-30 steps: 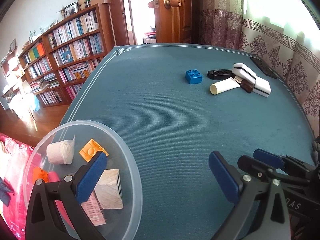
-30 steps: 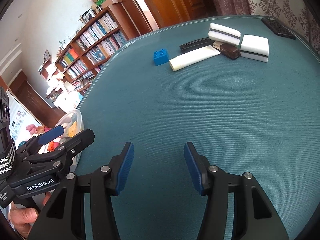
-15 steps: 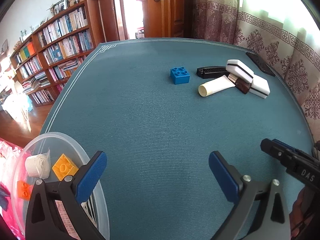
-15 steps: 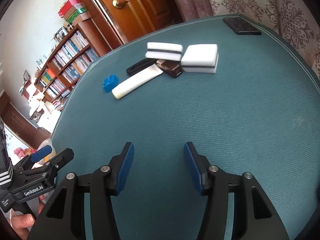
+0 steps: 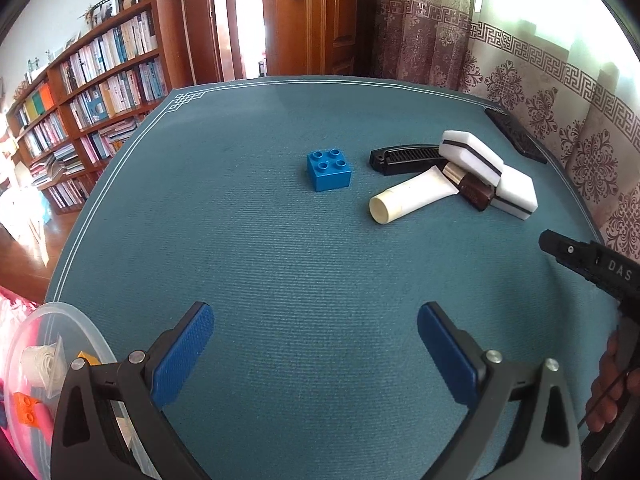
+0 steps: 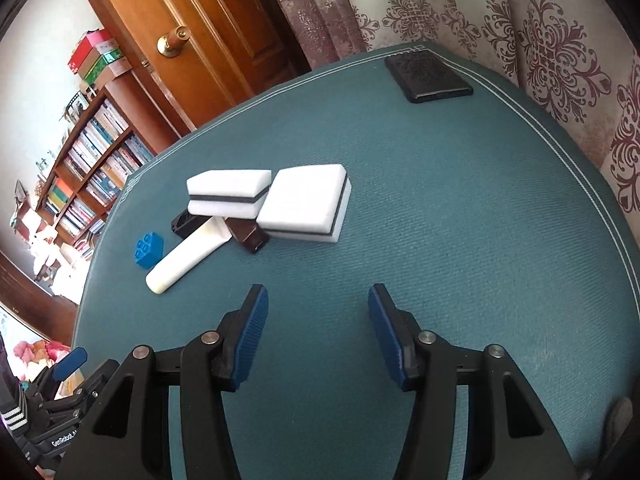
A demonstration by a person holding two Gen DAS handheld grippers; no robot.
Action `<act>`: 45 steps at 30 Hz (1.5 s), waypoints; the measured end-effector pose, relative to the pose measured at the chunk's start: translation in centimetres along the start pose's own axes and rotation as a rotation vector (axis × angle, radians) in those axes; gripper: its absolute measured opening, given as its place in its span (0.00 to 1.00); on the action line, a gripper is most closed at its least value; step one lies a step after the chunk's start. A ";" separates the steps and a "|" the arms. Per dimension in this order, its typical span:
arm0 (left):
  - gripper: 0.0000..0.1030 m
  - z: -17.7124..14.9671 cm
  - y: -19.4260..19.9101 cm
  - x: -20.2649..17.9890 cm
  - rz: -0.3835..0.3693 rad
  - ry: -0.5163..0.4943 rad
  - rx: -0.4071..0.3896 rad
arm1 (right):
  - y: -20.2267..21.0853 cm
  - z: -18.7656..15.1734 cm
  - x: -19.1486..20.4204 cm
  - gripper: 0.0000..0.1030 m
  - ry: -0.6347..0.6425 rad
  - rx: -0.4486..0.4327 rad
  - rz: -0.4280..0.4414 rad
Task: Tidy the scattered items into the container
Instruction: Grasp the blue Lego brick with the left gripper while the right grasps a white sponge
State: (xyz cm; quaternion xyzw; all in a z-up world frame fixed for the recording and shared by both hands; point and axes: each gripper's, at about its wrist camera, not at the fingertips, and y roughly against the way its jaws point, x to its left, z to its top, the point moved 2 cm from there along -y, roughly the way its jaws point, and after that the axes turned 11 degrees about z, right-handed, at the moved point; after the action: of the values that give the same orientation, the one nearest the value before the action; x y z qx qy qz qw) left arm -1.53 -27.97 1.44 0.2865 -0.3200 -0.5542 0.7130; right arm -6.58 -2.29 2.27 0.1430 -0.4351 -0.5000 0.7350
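On the teal tabletop a blue brick sits alone. To its right lies a pile: a white tube, a black comb, a brown bottle and two white sponges. My left gripper is open and empty, well short of the brick. My right gripper is open and empty too, just short of the nearer sponge. The clear plastic bowl sits at the lower left and holds several items.
A black flat case lies near the table's far right edge, by a patterned curtain. A bookshelf and a wooden door stand beyond the table. A person's hand holds the right gripper's handle.
Both grippers have moved forward and to the right towards the pile. The bowl has slid to the left edge of the left wrist view. Both stayed open.
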 end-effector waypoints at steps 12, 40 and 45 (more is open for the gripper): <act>0.99 1.5 -2.0 0.0 0.005 0.054 0.021 | -3.2 2.8 1.0 0.66 0.035 -0.007 -0.038; 0.99 6.0 -5.5 1.1 0.058 0.195 -0.021 | -5.3 3.2 2.1 0.70 0.213 -0.035 -0.175; 0.99 7.1 -6.6 0.9 0.060 0.212 -0.022 | -5.5 3.3 2.0 0.70 0.219 -0.032 -0.177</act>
State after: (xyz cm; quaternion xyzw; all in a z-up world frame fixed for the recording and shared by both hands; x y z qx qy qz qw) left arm -10.86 -30.70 0.95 0.3259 -0.2452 -0.5026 0.7623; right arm -12.29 -5.73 1.66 0.2226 -0.3298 -0.5513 0.7333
